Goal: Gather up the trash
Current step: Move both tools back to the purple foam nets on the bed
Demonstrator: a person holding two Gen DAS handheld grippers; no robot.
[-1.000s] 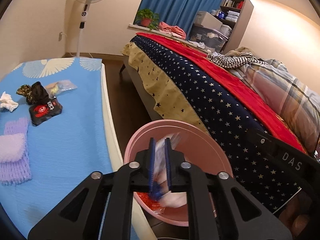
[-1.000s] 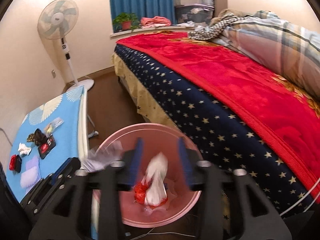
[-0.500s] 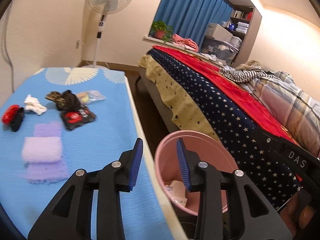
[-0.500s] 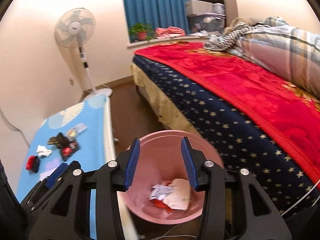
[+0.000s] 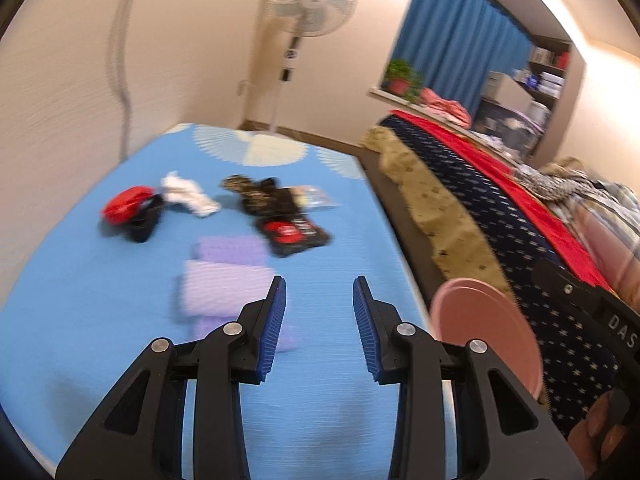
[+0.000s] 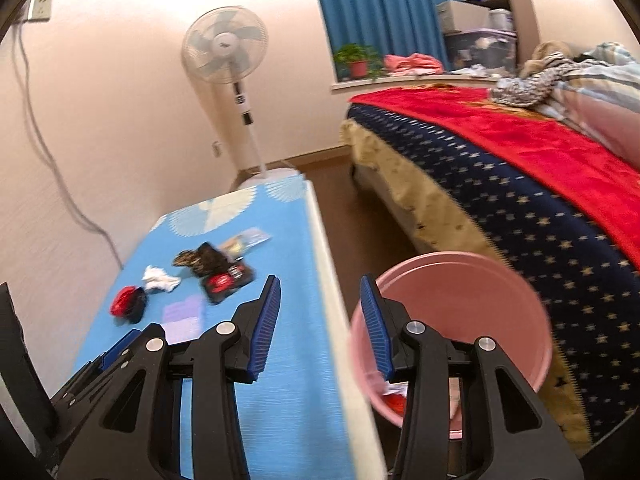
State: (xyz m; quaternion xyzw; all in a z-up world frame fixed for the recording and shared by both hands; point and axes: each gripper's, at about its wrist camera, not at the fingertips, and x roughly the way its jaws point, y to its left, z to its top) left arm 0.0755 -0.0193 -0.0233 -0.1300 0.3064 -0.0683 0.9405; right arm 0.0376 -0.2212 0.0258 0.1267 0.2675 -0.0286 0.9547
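Trash lies on the blue table (image 5: 100,320): a purple foam net (image 5: 224,284), a black-and-red wrapper (image 5: 294,234), a dark crumpled wrapper (image 5: 252,192), a white tissue (image 5: 186,196), a red-and-black piece (image 5: 128,210) and a clear packet (image 5: 314,196). My left gripper (image 5: 319,300) is open and empty above the table, just right of the foam net. My right gripper (image 6: 319,300) is open and empty over the table's right edge. The pink bin (image 6: 460,320) stands on the floor beside the table, with trash (image 6: 394,394) inside.
A bed with a starred navy and red cover (image 6: 540,184) runs along the right, close to the bin. A standing fan (image 6: 236,60) is at the far end of the table. A wall (image 5: 60,100) borders the table's left side.
Both grippers dropped their trash into the pink bin and opened. Both have swung left from above the bin toward the table and its trash.
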